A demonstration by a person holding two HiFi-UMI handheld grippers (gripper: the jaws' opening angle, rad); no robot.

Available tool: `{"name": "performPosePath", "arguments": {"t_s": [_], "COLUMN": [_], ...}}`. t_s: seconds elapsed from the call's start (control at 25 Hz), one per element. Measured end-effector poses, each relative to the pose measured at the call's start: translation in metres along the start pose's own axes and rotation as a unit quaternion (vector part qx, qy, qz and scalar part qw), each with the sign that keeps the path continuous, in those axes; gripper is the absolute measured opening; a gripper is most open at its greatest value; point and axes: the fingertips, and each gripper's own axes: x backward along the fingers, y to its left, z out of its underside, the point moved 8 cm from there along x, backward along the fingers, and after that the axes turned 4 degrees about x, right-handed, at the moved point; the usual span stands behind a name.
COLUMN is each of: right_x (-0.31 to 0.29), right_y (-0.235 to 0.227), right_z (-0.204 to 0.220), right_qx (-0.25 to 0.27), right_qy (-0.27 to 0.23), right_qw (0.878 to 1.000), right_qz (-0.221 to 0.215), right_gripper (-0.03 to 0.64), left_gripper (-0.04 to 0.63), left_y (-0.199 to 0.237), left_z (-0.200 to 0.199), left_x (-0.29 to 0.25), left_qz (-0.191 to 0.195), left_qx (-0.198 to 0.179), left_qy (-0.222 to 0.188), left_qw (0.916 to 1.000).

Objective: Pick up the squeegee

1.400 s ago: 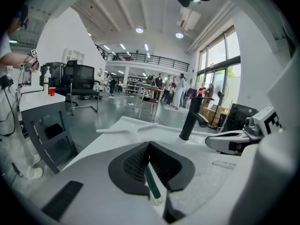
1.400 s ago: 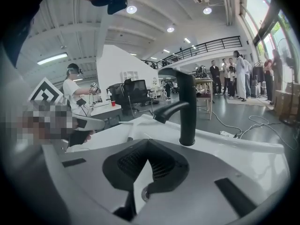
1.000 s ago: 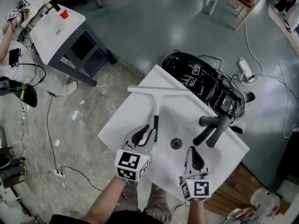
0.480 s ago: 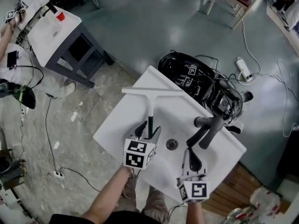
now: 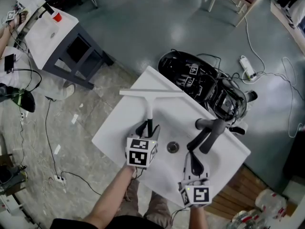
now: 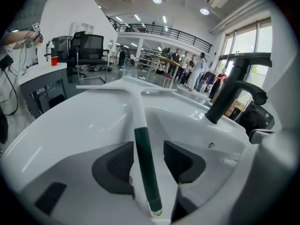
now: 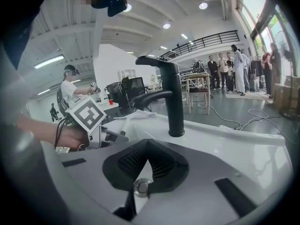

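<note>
The squeegee [image 5: 149,104] lies on the white sink top [image 5: 114,130], its white blade across the far end and its dark green handle [image 6: 143,156] pointing toward me. My left gripper [image 5: 148,127] is lowered over that handle, open. The handle runs between the two black pads [image 6: 117,163] with a gap on each side. My right gripper [image 5: 194,158] hovers over the near right part of the sink, shut and empty, with its tips [image 7: 147,145] aimed at the black faucet [image 7: 171,97].
The faucet [image 5: 207,131] stands right of the basin's drain [image 5: 172,147]. Behind the sink lies a black heap of gear and cables [image 5: 205,82]. A grey table [image 5: 45,35] with a red cup [image 5: 56,17] is far left. Cables cross the floor.
My left gripper slid from the left of the handle down over it, and its jaws spread wide around it. The right gripper held still.
</note>
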Motion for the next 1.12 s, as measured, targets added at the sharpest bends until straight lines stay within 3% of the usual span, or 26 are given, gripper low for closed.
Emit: {"name": "performPosePath", "arguments": {"t_s": [0.16, 0.52, 1.12], "right_x": [-0.001, -0.002, 0.02], "right_y": [-0.001, 0.0, 0.013], "right_z": [0.002, 0.004, -0.02], "right_qx": [0.0, 0.002, 0.015], "right_qy": [0.004, 0.005, -0.011], "right_qw": [1.0, 1.0, 1.0], "right_qz": [0.001, 0.004, 0.018], "right_gripper": [-0.003, -0.003, -0.003], "left_gripper": [0.11, 0.091, 0.084], "left_y": [0.005, 0.01, 0.003], "left_z": [-0.001, -0.003, -0.033], "left_x": [-0.002, 0.0, 0.041], "left_qz": [-0.015, -0.009, 0.005], "left_qx": [0.0, 0.025, -0.002], "left_qy": [-0.002, -0.006, -0.043], "left_qw": [0.9999, 0.9996, 0.9991]}}
